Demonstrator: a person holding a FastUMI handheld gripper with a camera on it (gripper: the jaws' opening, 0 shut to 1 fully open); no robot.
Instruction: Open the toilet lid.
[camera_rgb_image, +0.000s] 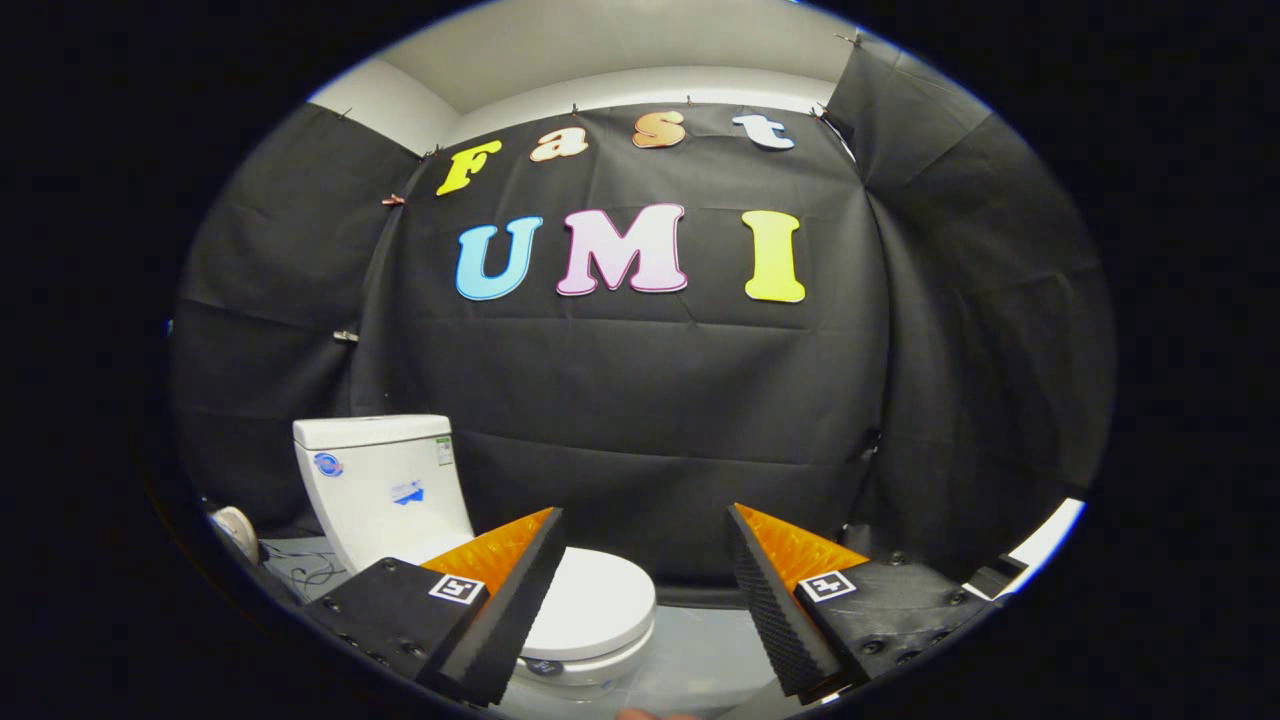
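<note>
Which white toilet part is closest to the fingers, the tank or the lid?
The closed lid, lying flat just beyond the open gripper; the tank stands farther back against the wall.

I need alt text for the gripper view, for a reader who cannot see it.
A white ceramic toilet with its lid closed sits beyond the open tool, partly behind one finger. Its white tank stands against the black cloth wall.

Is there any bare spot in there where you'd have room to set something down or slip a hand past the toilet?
The floor beside the toilet bowl, running to the black cloth wall, looks bare, seen between the open gripper fingers. The closed lid is flat and bare too, as is the tank top. It is crowded behind the tank, where cables and a round object lie.
</note>
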